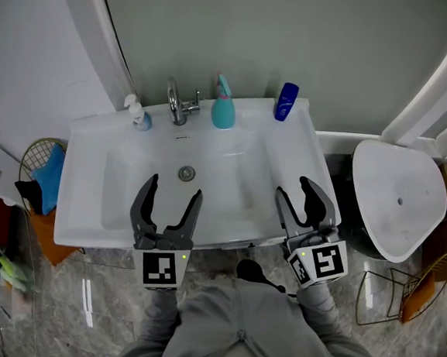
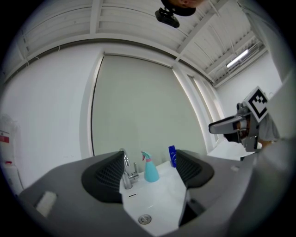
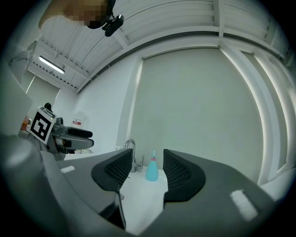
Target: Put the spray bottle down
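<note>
Teal plastic spray bottle [image 1: 223, 110] standing upright on back ledge of white ceramic washbasin [image 1: 81, 200], nothing touching it. Left gripper [image 1: 174, 191] hovering over basin's front edge, jaws gaping wide, empty. Right gripper [image 1: 294, 189] hovering over basin's front right corner, jaws gaping narrower, empty.

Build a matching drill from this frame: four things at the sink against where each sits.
Things:
1. spray bottle
2. dark blue bottle
3. pump dispenser
4. drain

Places:
A. back left corner of the sink
B. middle of the basin
C. back ledge, just right of the faucet
D. back right corner of the sink

Pairs: 1-C, 2-D, 3-A, 4-B
</note>
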`<state>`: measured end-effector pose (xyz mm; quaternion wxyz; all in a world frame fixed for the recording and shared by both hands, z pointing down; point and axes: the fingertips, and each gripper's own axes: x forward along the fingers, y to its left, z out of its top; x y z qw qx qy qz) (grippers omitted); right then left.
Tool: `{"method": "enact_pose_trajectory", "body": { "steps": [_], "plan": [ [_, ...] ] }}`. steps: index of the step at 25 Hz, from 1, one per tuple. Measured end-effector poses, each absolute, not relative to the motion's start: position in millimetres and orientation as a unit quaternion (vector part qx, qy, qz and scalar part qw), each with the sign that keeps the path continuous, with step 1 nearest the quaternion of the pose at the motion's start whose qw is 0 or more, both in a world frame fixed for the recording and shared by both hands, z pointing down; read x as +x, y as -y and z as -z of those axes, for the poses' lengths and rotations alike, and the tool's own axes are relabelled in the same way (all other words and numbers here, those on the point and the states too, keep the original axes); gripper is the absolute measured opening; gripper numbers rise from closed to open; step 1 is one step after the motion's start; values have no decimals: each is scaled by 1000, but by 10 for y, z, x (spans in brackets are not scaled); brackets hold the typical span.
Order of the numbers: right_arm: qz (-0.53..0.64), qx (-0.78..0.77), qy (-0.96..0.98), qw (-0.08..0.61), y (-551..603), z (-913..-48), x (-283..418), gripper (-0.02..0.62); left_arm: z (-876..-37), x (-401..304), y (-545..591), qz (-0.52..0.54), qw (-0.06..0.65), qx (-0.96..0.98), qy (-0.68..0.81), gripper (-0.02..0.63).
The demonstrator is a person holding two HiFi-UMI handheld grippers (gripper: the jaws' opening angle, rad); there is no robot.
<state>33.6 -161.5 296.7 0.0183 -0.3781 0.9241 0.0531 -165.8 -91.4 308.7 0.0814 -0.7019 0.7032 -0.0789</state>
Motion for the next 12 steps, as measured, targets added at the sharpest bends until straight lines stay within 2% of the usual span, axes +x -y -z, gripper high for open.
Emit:
{"method": "enact_pose_trajectory", "body": {
  "steps": [12],
  "plan": [
    [-52, -376, -925, 16, 1642, -2967, 357, 207, -3086, -1623, 945, 82, 81, -703, -702, 389]
  ]
}}
